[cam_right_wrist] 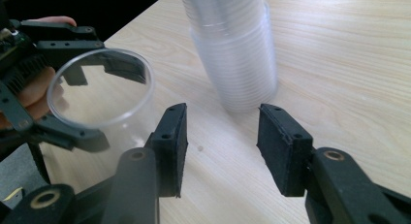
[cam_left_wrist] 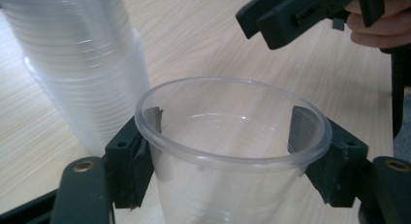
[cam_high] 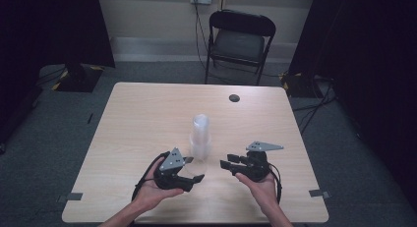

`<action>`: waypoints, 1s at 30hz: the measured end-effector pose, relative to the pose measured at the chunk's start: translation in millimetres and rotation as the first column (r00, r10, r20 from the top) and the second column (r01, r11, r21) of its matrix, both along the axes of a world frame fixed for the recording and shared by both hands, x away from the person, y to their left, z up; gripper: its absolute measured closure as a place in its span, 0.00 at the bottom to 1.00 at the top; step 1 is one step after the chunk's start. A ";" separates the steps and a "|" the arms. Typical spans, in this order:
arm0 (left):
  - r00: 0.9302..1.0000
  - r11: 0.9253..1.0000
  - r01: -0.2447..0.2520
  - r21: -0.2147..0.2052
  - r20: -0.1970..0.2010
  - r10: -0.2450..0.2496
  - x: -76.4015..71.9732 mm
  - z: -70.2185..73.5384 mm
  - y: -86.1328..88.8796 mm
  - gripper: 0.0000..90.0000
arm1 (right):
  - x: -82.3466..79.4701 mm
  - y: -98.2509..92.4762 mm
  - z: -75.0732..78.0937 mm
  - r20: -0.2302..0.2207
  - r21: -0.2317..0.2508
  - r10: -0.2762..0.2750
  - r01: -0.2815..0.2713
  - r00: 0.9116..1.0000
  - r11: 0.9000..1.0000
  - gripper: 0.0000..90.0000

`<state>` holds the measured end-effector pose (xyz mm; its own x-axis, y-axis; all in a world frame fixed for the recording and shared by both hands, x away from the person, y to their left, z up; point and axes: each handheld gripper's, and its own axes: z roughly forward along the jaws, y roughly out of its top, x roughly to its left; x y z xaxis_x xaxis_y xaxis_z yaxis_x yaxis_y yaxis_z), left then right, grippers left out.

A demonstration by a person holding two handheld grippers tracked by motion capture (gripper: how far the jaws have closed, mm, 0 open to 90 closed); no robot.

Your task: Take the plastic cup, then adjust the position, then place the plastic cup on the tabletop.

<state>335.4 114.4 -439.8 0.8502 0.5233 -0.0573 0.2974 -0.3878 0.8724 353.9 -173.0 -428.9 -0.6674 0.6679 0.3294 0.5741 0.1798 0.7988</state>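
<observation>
Your left gripper (cam_left_wrist: 228,151) pinches a clear cup (cam_left_wrist: 232,136) upright; right gripper (cam_right_wrist: 223,136), jaws spread and empty, faces the cup stack (cam_right_wrist: 232,49) just beyond.

Left tool (cam_high: 195,169) clamped, right tool (cam_high: 228,161) agape

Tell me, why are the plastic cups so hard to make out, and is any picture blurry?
High view: dim room, the clear stack of cups fades into the pale table. Left gripper view: the held cup is sharp, the stack beside it soft. Right gripper view: brighter, cup rim slightly smeared, near black jaws soft.
</observation>
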 end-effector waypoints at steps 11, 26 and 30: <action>0.997 0.995 -0.077 -0.056 0.017 0.078 8.0 12.4 17.8 0.31 | -1.3 -5.8 -6.4 -0.002 -0.026 -0.029 0.029 1.000 0.999 0.58; 0.984 0.975 -0.176 -0.137 0.005 0.178 21.8 26.9 39.9 0.32 | -1.0 -9.7 -11.5 -0.011 -0.047 -0.043 0.042 0.999 0.998 0.58; 0.979 0.968 -0.203 -0.145 -0.007 0.205 26.1 24.9 45.7 0.32 | -0.1 -10.4 -12.9 -0.016 -0.044 -0.050 0.049 0.999 0.998 0.58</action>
<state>361.5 160.1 -414.9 0.7271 0.6724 -0.1386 0.3501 -0.1895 0.9174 353.8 -183.3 -441.8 -0.6277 0.7138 0.3106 0.5967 0.1848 0.7809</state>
